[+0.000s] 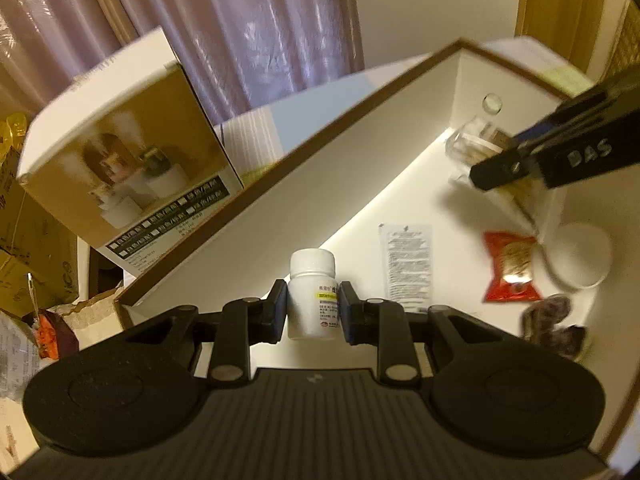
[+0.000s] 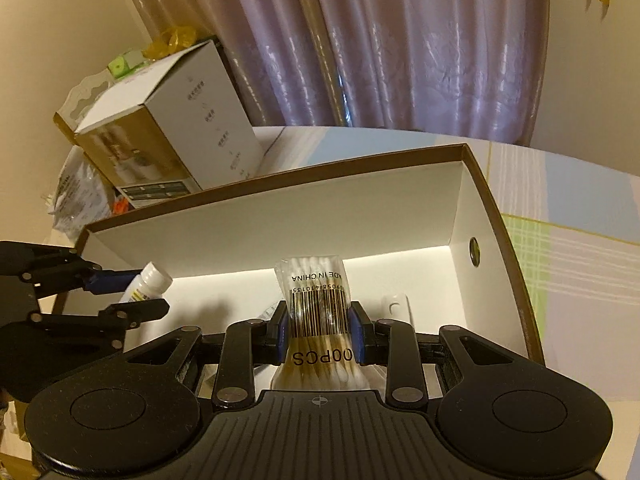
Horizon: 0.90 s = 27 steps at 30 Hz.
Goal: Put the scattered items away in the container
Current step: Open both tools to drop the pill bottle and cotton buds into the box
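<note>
A white pill bottle (image 1: 312, 296) stands between the fingers of my left gripper (image 1: 313, 312), which is shut on it inside the white, brown-rimmed container (image 1: 304, 184). The right wrist view shows that bottle (image 2: 146, 283) at the left, held by the left gripper (image 2: 132, 292). My right gripper (image 2: 319, 332) is shut on a clear bag of cotton swabs (image 2: 316, 300) with a barcode, above the container (image 2: 360, 216). In the left wrist view the right gripper (image 1: 516, 160) reaches in from the right, and the swab bag (image 1: 476, 144) looks blurred.
On the container floor lie a white sachet (image 1: 406, 262), a red snack packet (image 1: 510, 268), a white round lid (image 1: 580, 256) and a dark wrapped item (image 1: 554, 322). A printed product box (image 1: 132, 152) stands behind the container. Curtains (image 2: 400, 40) hang at the back.
</note>
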Each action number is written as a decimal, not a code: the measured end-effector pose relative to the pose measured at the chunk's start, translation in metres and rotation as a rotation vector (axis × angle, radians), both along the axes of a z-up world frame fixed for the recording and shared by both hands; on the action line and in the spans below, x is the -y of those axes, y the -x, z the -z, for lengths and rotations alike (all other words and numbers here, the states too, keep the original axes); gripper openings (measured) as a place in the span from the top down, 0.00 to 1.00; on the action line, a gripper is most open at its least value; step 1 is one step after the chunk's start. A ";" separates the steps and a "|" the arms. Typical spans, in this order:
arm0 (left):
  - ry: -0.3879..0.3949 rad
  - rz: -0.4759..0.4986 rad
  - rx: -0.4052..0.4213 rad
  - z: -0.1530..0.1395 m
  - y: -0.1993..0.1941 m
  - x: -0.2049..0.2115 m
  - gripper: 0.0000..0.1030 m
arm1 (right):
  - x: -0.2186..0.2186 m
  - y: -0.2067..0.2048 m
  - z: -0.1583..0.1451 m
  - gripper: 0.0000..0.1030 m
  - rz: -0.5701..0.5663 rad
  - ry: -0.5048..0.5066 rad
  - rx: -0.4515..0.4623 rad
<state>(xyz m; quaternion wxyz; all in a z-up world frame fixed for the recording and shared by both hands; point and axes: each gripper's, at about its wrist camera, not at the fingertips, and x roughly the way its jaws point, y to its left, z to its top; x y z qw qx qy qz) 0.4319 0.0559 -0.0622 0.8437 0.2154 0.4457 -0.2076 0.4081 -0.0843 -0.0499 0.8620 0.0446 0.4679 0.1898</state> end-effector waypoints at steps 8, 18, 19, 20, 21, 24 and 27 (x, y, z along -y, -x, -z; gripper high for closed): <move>-0.089 -0.004 -0.022 0.022 -0.015 0.008 0.78 | -0.001 -0.013 0.013 0.68 0.002 0.011 -0.014; -0.071 -0.069 -0.012 0.017 -0.019 -0.003 0.64 | -0.003 -0.023 0.021 0.68 -0.006 0.025 -0.023; -0.065 -0.074 -0.009 0.014 -0.019 -0.004 0.63 | -0.004 -0.023 0.021 0.68 -0.007 0.027 -0.023; -0.057 -0.079 -0.006 0.012 -0.019 -0.006 0.62 | -0.005 -0.023 0.022 0.68 -0.009 0.029 -0.024; -0.049 -0.085 -0.003 0.009 -0.019 -0.008 0.61 | -0.006 -0.023 0.022 0.68 -0.011 0.030 -0.026; -0.032 -0.098 0.010 0.003 -0.017 -0.012 0.59 | -0.011 -0.023 0.023 0.68 -0.032 0.037 -0.024; -0.019 -0.114 0.022 -0.003 -0.014 -0.016 0.52 | -0.020 -0.021 0.023 0.32 -0.068 0.071 -0.011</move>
